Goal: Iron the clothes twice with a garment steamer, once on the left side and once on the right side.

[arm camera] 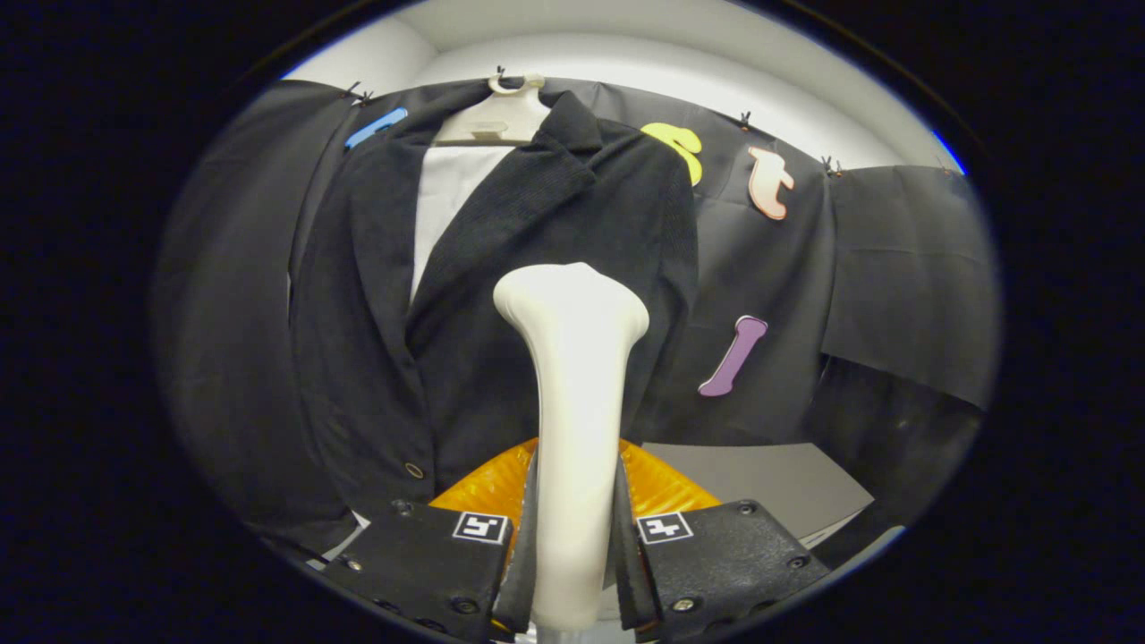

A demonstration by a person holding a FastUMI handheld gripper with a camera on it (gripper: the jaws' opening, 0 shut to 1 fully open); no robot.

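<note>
Gripping: both fingers of the black two-finger gripper (572, 559) press the smooth white plastic garment steamer (572, 394), upright between them.
Garment: dark corduroy blazer (537, 268) hangs on a pale hanger (497, 116) just beyond the steamer head.
Progress: head over the blazer's middle; which passes are done cannot be told.

Gripper (572, 555): I see it level, pointing ahead.
Fingers (429, 559): both black pads are closed in, one on each side of the steamer (572, 358) handle I hold.
Grip: firm, handle upright between them.
</note>
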